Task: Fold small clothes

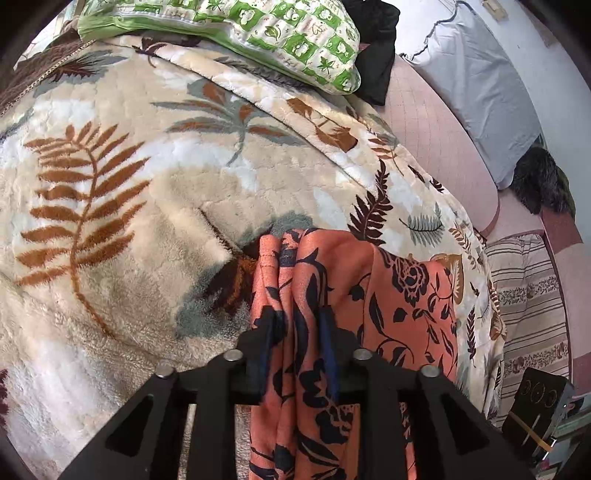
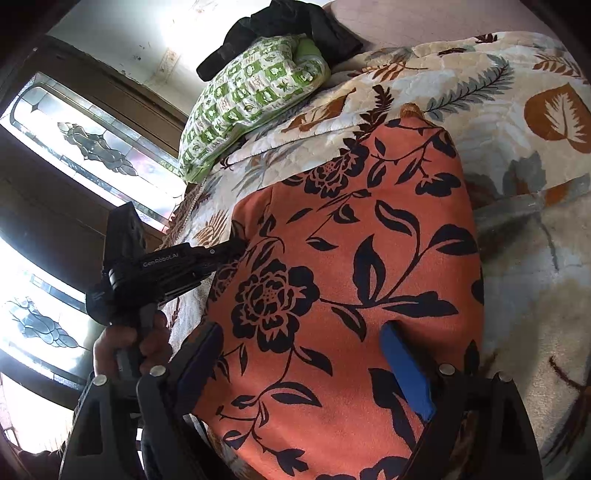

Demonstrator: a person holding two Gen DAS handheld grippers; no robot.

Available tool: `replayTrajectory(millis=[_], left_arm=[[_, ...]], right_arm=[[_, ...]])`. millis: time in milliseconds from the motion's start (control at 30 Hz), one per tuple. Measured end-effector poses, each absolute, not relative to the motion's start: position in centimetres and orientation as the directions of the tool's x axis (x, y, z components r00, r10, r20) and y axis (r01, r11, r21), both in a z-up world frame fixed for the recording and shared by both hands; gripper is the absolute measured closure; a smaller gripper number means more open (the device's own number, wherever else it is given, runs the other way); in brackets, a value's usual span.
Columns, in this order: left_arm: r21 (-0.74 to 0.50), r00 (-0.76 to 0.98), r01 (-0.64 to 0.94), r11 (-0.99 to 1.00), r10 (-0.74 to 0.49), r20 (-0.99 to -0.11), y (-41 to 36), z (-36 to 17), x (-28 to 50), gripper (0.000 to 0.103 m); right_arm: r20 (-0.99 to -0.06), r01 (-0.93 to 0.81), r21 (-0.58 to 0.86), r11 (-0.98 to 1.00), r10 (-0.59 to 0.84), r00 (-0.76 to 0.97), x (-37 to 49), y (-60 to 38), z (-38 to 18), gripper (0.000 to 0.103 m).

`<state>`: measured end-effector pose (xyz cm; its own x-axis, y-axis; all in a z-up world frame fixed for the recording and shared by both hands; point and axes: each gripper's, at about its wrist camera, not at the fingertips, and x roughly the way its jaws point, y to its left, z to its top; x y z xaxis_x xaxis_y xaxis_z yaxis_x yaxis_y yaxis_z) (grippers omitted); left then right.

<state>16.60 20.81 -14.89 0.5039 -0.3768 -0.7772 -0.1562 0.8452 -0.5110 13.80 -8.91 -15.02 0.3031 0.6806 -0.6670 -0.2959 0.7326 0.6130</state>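
An orange garment with a black flower print [image 2: 343, 280] lies spread on a cream leaf-patterned blanket [image 1: 147, 206]. My left gripper [image 1: 295, 325] is shut on a bunched edge of the garment [image 1: 406, 295], and cloth hangs down between its fingers. In the right wrist view the left gripper [image 2: 236, 245] grips the garment's left edge, held by a hand. My right gripper [image 2: 303, 347] is open, with its blue pads [image 2: 402, 365] wide apart over the flat garment and nothing held.
A green-and-white patterned pillow [image 1: 258, 33] and a black garment [image 1: 376, 55] lie at the blanket's far end. A pale blue pillow [image 1: 476, 88] and a striped cloth [image 1: 528, 302] lie to the right. A glass-panelled door [image 2: 74, 155] stands at the left.
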Motion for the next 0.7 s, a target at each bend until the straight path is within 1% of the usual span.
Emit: replayTrajectory(millis=[33, 67, 100, 133, 167, 200, 233, 300, 333, 367, 433, 533, 700], left_arm=[[-0.499, 0.516, -0.171, 0.85, -0.354, -0.78, 20.9, -14.6, 16.7, 0.026], [-0.476, 0.544, -0.193, 0.858, -0.31, -0.78, 21.1, -14.3, 16.7, 0.021], [-0.441, 0.562, -0.211, 0.872, -0.261, -0.785, 21.1, -14.3, 16.8, 0.021], [-0.38, 0.533, -0.215, 0.9, -0.218, -0.817, 20.9, -14.6, 17.3, 0.029], [-0.336, 0.484, -0.209, 0.918, -0.201, -0.852, 20.6, -15.2, 17.8, 0.065], [-0.368, 0.459, -0.19, 0.91, -0.249, -0.853, 20.5, -15.6, 17.8, 0.072], [-0.363, 0.474, -0.19, 0.912, -0.239, -0.847, 20.3, -15.0, 17.4, 0.072], [-0.275, 0.524, -0.172, 0.946, -0.149, -0.839, 19.5, -13.0, 16.3, 0.072], [-0.23, 0.549, -0.174, 0.958, -0.099, -0.83, 19.1, -12.0, 15.7, 0.064], [-0.189, 0.567, -0.18, 0.965, -0.055, -0.822, 18.8, -11.1, 15.1, 0.05], [-0.149, 0.599, -0.192, 0.97, -0.004, -0.801, 18.6, -9.4, 13.7, 0.039], [-0.109, 0.625, -0.197, 0.974, 0.039, -0.779, 18.1, -7.5, 12.1, 0.039], [-0.083, 0.645, -0.19, 0.978, 0.06, -0.761, 16.6, -5.7, 9.8, 0.038]], right_arm=[[-0.666, -0.296, 0.613, 0.732, 0.681, 0.305, 13.8, -8.9, -15.0, 0.014], [-0.665, -0.297, 0.613, 0.732, 0.681, 0.306, 13.7, -8.9, -15.0, 0.014], [-0.664, -0.297, 0.613, 0.732, 0.681, 0.307, 13.7, -8.9, -15.0, 0.014], [-0.664, -0.297, 0.613, 0.732, 0.681, 0.308, 13.7, -8.8, -15.0, 0.014], [-0.664, -0.299, 0.613, 0.732, 0.682, 0.308, 13.7, -8.8, -15.0, 0.014], [-0.665, -0.301, 0.611, 0.732, 0.681, 0.308, 13.7, -8.8, -15.0, 0.014], [-0.665, -0.304, 0.611, 0.731, 0.682, 0.305, 13.7, -8.8, -14.9, 0.014], [-0.674, -0.302, 0.605, 0.737, 0.675, 0.301, 13.7, -8.7, -14.7, 0.014], [-0.675, -0.297, 0.606, 0.738, 0.674, 0.3, 13.6, -8.7, -14.6, 0.014], [-0.674, -0.288, 0.607, 0.74, 0.672, 0.307, 13.6, -8.8, -14.3, 0.014], [-0.664, -0.27, 0.616, 0.74, 0.672, 0.328, 13.2, -9.3, -13.6, 0.014], [-0.655, -0.269, 0.615, 0.742, 0.67, 0.349, 12.1, -9.9, -12.7, 0.014], [-0.638, -0.255, 0.627, 0.736, 0.673, 0.373, 9.7, -11.8, -11.8, 0.014]])
